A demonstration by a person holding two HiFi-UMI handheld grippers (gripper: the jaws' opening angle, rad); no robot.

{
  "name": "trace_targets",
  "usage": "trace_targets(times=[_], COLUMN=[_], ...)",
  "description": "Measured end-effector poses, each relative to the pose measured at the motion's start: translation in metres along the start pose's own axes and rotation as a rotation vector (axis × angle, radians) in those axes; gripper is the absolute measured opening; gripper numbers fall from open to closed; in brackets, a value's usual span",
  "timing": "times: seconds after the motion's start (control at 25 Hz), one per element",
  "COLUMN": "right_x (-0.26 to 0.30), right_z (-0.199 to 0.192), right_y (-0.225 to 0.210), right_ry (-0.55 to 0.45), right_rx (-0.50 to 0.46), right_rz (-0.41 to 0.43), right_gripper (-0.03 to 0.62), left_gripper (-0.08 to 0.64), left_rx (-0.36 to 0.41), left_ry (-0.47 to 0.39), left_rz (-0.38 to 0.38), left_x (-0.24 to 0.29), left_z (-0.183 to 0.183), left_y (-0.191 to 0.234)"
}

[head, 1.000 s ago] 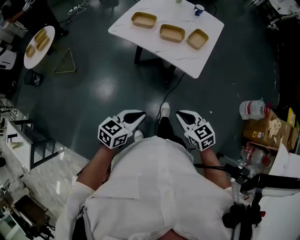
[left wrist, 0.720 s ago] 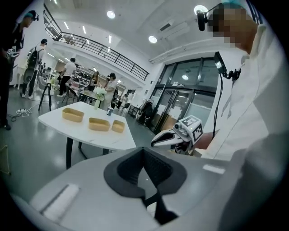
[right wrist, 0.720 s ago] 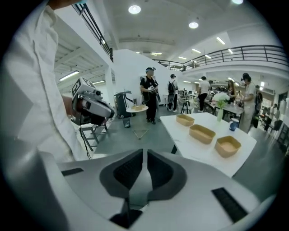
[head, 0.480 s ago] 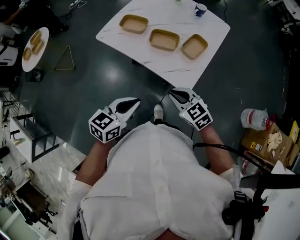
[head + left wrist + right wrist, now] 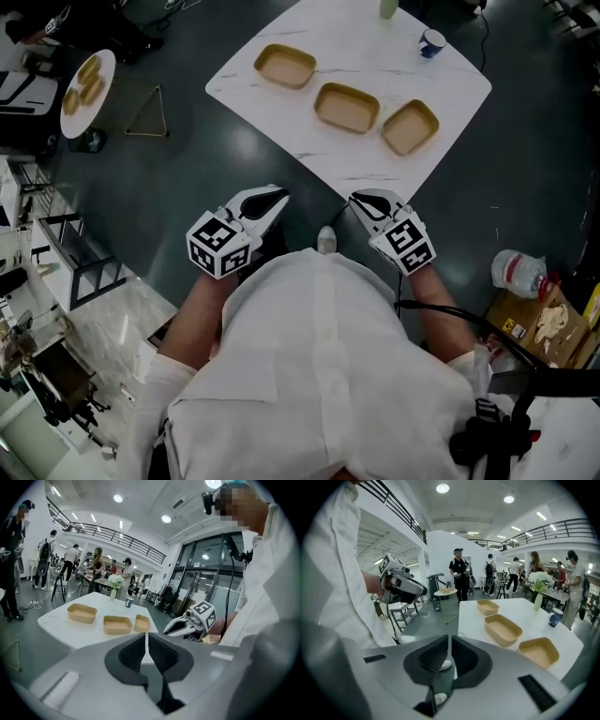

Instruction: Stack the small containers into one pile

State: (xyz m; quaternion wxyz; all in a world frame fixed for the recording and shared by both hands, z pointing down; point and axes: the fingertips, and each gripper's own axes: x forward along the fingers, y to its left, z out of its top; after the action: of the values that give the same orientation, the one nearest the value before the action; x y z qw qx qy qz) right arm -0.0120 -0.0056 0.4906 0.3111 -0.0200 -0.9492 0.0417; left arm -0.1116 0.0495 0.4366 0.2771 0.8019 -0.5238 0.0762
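Observation:
Three tan shallow containers lie apart in a row on the white table (image 5: pixel 309 28): a left container (image 5: pixel 286 66), a middle container (image 5: pixel 347 107) and a right container (image 5: pixel 410 127). The left gripper view shows them as the left container (image 5: pixel 82 613), the middle container (image 5: pixel 117 624) and the right container (image 5: pixel 142 623). In the right gripper view only the middle container (image 5: pixel 503 629) and the right container (image 5: pixel 539 652) are marked. My left gripper (image 5: pixel 277 195) and right gripper (image 5: pixel 358 198) hang side by side short of the table's near corner. Both the left gripper (image 5: pixel 146 633) and the right gripper (image 5: pixel 449 637) are shut with nothing in them.
A blue cup (image 5: pixel 432 42) and a pale vase (image 5: pixel 388 7) stand at the table's far side. A round side table (image 5: pixel 82 82) with more containers is at far left. A metal rack (image 5: pixel 75 253), a plastic bag (image 5: pixel 518 272) and a cardboard box (image 5: pixel 548 319) flank me. People stand beyond.
The table and its three containers have come nearer in the head view as the person stepped forward. Both grippers stayed shut, now close to the table's near corner.

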Motion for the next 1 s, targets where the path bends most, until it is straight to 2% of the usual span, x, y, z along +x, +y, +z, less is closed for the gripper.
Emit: trace_targets(times=[0.2,0.36,0.52,0.76,1.0], right_x=[0.007,0.010,0.013,0.016,0.004], right_z=[0.004,0.020,0.026,0.024,0.014], right_y=[-0.027,-0.046,-0.061,-0.061,-0.051], right_ry=[0.008,0.000,-0.002,-0.012,-0.023], right_rx=[0.064,0.145,0.225,0.348,0.476], right_rz=[-0.076,-0.179,-0.268,-0.425,-0.588], right_gripper=[0.008,0.008,0.008,0.008,0.008], left_gripper=[0.008,0.009,0.009,0.037,0.066], left_rx=[0.103,0.152,0.246,0.490,0.778], left_ry=[0.037,0.084,0.193,0.380,0.562], left_rz=[-0.032,-0.111,-0.209,-0.353,-0.405], left_x=[0.022,0.037,0.067,0.128,0.181], left_z=[0.029,0.047,0.042,0.014,-0.015], left_y=[0.053,0.091,0.112,0.125,0.140])
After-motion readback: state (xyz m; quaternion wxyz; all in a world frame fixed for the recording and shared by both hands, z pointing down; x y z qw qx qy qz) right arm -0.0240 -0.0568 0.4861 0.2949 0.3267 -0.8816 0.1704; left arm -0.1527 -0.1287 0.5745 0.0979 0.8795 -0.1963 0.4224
